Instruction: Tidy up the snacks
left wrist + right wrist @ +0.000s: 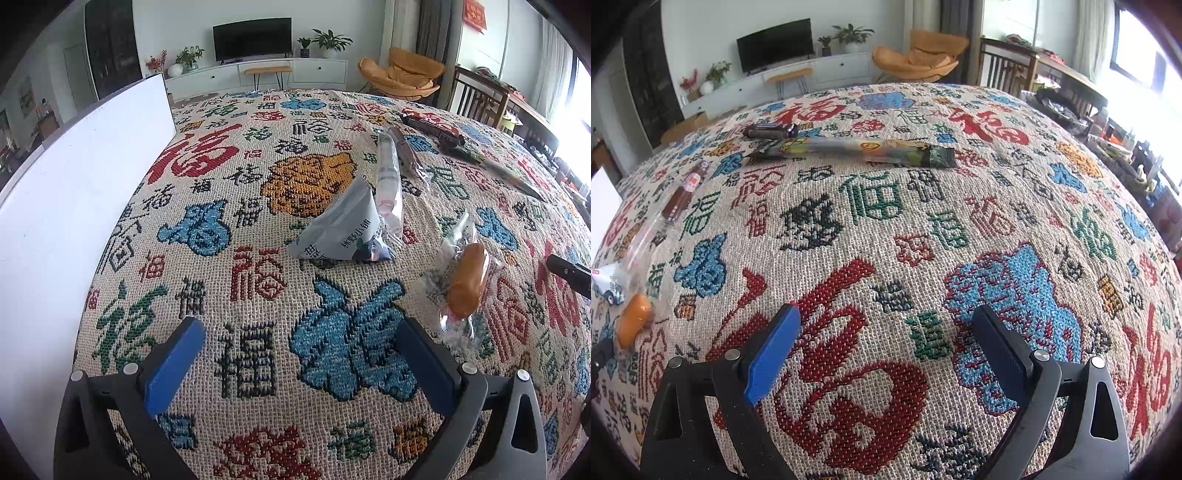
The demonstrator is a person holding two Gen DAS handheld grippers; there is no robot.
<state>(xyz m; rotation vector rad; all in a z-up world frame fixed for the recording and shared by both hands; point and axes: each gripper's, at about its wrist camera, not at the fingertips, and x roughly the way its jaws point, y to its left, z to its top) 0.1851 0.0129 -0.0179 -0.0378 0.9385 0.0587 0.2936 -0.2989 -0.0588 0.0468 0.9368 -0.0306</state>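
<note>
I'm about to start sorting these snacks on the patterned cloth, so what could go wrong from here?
1. The orange bun in clear plastic wrap looks soft; a hard squeeze from the open left gripper might crush it.
2. The grey triangular packet touches the long white-wrapped stick; grabbing one may drag the other.
3. The long green snack bar may droop if gripped at one end.

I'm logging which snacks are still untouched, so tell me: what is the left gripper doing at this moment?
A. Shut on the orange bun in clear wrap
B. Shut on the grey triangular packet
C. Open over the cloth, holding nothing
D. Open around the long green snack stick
C: the left gripper has its jaws wide apart with only the patterned cloth between them; the wrapped orange bun and grey triangular packet lie ahead, untouched.
</note>
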